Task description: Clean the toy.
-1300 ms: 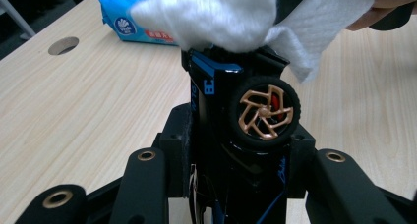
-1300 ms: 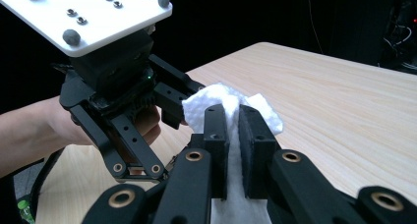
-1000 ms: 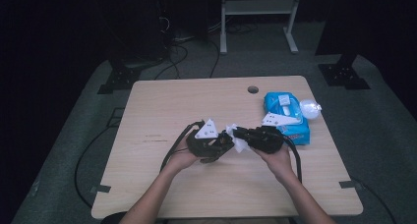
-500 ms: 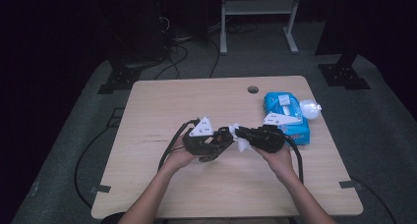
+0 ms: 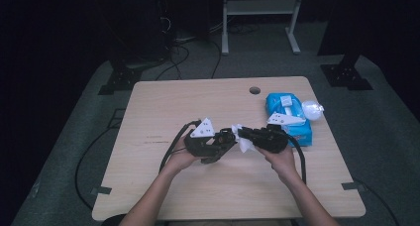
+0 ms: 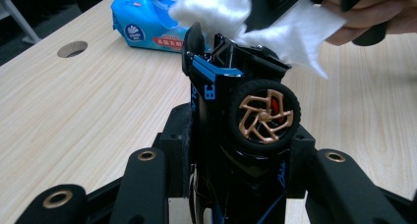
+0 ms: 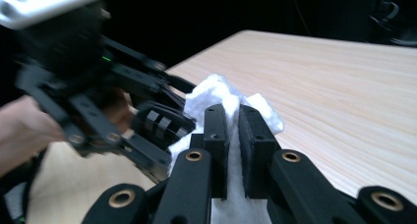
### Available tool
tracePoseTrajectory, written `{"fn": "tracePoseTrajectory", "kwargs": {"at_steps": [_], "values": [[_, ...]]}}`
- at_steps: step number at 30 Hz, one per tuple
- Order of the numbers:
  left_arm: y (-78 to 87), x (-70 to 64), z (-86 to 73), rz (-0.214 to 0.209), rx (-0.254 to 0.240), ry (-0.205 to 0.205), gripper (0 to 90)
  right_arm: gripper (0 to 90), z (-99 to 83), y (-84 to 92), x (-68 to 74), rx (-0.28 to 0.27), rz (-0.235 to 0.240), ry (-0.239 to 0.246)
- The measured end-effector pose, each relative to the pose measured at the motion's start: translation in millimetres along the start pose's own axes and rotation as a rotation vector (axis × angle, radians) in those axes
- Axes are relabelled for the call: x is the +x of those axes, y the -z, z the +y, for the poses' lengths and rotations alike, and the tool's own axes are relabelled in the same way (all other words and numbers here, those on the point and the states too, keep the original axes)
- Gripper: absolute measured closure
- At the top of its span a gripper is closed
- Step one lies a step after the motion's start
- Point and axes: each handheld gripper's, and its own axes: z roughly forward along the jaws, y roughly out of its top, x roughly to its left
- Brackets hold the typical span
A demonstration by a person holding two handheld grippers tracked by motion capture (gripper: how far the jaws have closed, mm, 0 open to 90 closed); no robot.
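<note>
Little has changed since a second ago: the left claw (image 6: 231, 150) stays clamped on the toy car (image 6: 246, 116) above the surface (image 5: 163, 107) centre, and the right claw (image 7: 233, 135) still pinches the white wipe (image 7: 216, 94) against it.

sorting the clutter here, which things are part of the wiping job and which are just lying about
In the job:
- toy car, clamped in the left gripper
- white wipe, pinched in the right gripper, against the car

Lying about:
- blue wipes pack
- small clear wrapper beside the pack
</note>
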Motion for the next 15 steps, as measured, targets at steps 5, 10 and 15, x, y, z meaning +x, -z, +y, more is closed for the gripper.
{"fn": "tracePoseTrajectory", "kwargs": {"at_steps": [5,10,15], "values": [[1.0,-0.4,-0.3,-0.002,-0.007,0.001,57.2,82.1,0.9,-2.7,3.7,0.0,0.015,0.018],[2.0,1.1,-2.3,-0.006,-0.008,0.012,57.2,82.0,-8.9,-5.4,-6.4,0.031,-0.015,-0.007],[2.9,1.8,-2.2,-0.016,-0.015,0.016,57.2,82.0,-10.0,-6.5,-6.8,0.033,-0.01,-0.013]]}}
